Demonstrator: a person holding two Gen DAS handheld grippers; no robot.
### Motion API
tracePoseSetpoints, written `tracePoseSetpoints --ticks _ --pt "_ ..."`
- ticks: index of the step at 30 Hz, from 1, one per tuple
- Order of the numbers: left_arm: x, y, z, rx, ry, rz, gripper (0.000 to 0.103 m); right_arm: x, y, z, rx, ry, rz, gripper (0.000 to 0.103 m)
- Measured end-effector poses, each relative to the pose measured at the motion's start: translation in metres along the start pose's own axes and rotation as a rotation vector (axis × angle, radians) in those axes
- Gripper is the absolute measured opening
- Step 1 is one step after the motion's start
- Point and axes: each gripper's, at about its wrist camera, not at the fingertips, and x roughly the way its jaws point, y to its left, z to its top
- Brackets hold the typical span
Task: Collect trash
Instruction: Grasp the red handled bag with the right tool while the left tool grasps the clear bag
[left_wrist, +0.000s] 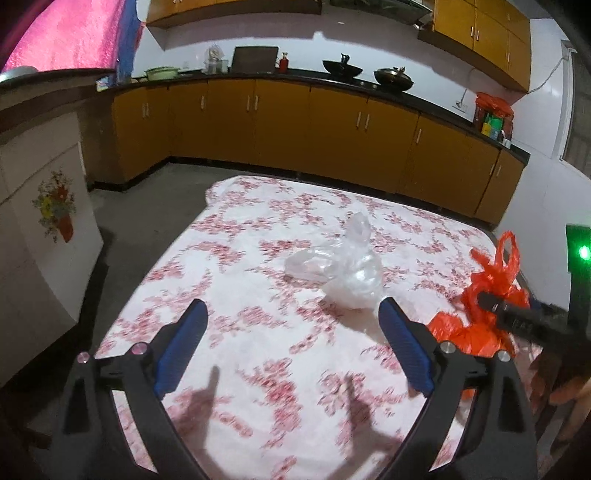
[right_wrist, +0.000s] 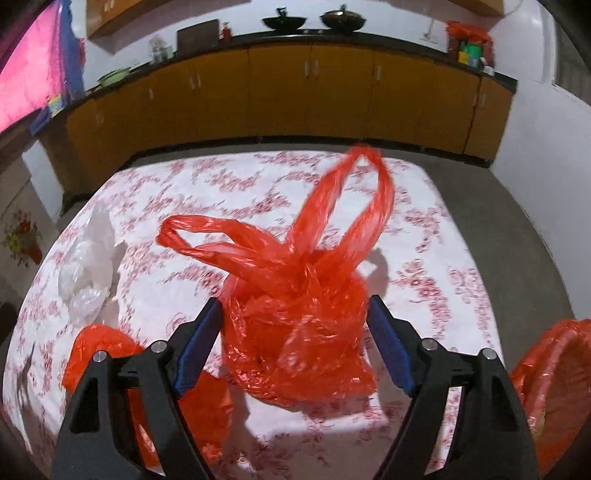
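A bench (left_wrist: 229, 266) draped in a white cloth with a red flower print fills the near ground of both views. Behind it, at 12 o'clock, a run of yellow-orange cabinets (left_wrist: 280, 122) under a dark worktop lines the white wall, with two dark woks (left_wrist: 341, 68) and a green pot (left_wrist: 161, 72) on top. The floor between is grey concrete.

In the left wrist view the left hand-held gripper (left_wrist: 293, 317) hangs over the cloth with its blue-padded jaws wide apart and nothing between them. A crumpled clear plastic bag (left_wrist: 351, 269) lies on the cloth at about 1 o'clock from it, just beyond the right-hand jaw tip and not touched. At 3 o'clock a knotted red plastic bag (left_wrist: 491, 280) sits near the bench edge, partly hidden by the dark finger of the other tool.

In the right wrist view the right hand-held gripper (right_wrist: 293, 314) has its jaws apart on either side of that red plastic bag (right_wrist: 299, 332), whose looped handles stand up toward 12 o'clock. The pads stand just beside the bag's flanks; whether they press on it I cannot tell through the blur. A second red bag (right_wrist: 207, 402) lies at 8 o'clock beneath the left jaw, and a red-lined bin (right_wrist: 554, 373) shows at 4 o'clock past the bench edge. The clear bag (right_wrist: 86, 273) lies at 10 o'clock.
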Motion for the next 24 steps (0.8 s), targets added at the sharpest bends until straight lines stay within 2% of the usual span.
tracePoseSetpoints --ticks 6,10,17,24 --pt "0.027 -0.019 0.017 0.011 0.036 -0.025 0.092 -0.002 0.001 -0.003 -0.026 0.007 0.042 0.05" --pt "0.049 -0.032 0.026 0.031 0.074 -0.028 0.092 -0.012 -0.006 -0.005 -0.016 -0.008 0.055 0.044" --pt "0.082 -0.044 0.031 0.044 0.141 0.0 0.09 -0.026 -0.027 -0.011 0.038 -0.027 0.05 0.044" --pt "0.104 -0.041 0.018 0.026 0.243 0.011 0.068 -0.033 -0.037 -0.015 0.057 -0.028 0.048 0.044"
